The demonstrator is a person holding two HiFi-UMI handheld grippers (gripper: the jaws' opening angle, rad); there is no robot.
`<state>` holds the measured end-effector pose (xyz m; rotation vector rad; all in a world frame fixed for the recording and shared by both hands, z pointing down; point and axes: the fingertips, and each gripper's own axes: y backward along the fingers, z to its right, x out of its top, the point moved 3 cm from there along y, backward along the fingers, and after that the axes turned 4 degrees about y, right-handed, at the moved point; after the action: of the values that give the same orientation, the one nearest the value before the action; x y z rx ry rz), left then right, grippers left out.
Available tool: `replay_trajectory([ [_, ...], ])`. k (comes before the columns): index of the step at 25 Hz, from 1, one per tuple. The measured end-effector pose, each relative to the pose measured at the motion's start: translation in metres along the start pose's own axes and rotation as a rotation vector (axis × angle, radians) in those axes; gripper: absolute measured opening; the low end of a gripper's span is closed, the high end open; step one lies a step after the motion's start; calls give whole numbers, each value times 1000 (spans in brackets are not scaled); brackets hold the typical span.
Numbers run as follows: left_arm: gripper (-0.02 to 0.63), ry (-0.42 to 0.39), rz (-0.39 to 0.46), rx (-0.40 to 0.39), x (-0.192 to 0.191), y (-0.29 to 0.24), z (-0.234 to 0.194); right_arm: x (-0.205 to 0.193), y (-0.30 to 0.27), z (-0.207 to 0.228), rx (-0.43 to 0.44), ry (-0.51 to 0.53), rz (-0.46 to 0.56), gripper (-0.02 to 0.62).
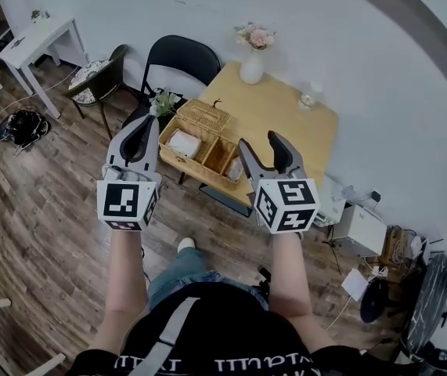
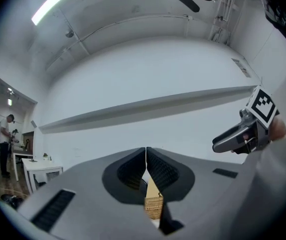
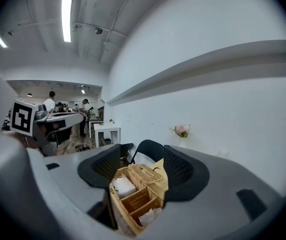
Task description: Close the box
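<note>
**Q:** Where is the box, and is it closed?

**A:** A woven wicker box (image 1: 178,160) sits at the near left corner of a pale wooden worktop (image 1: 293,124). It is open. Its lid (image 1: 203,114) is raised at the box's far side, and the compartments inside are uncovered. The left and right compartments each hold something white, which cannot be identified.

**Q:** What are the person's two grippers doing?

**A:** Both are held out on the near side of the box, and neither touches it. The left gripper (image 1: 148,121) is near the box's left end. In its own view the left gripper (image 2: 146,156) has its fingers pressed together with nothing held, and a sliver of wicker shows just past the tips. The right gripper (image 1: 261,146) is near the box's right end. In its own view the right gripper (image 3: 141,156) has its fingers spread wide and empty, and the box (image 3: 132,199) is framed in the gap, further off.

**Q:** What else is close to the box?

**A:** A white vase (image 1: 252,65) of pink flowers stands beyond the box on the same worktop. A black chair (image 1: 178,57) stands behind the box, just off the worktop's far edge.
</note>
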<state>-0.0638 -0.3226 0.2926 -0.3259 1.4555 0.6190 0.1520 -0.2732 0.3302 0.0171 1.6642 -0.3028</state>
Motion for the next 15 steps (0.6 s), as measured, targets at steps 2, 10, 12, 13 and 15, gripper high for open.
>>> replay_trajectory([
  [2,14,7,-8,-12,-9,-21,-18,-1,-28,3,-13,-9,-20,278],
  [10,14,56,-40,-45,-43,-85,-75,-10,-110,9,-44,-56,-86,278],
  [12,14,65,-51,-53,-51,-94,-81,-18,-121,11,-48,-71,-110,278],
  [13,14,66,-58,-60,-55,-98,-82,-22,-126,13,-50,-82,-124,278],
  [15,14,69,-73,-73,-64,-104,-83,-32,-134,17,-52,-105,-151,278],
])
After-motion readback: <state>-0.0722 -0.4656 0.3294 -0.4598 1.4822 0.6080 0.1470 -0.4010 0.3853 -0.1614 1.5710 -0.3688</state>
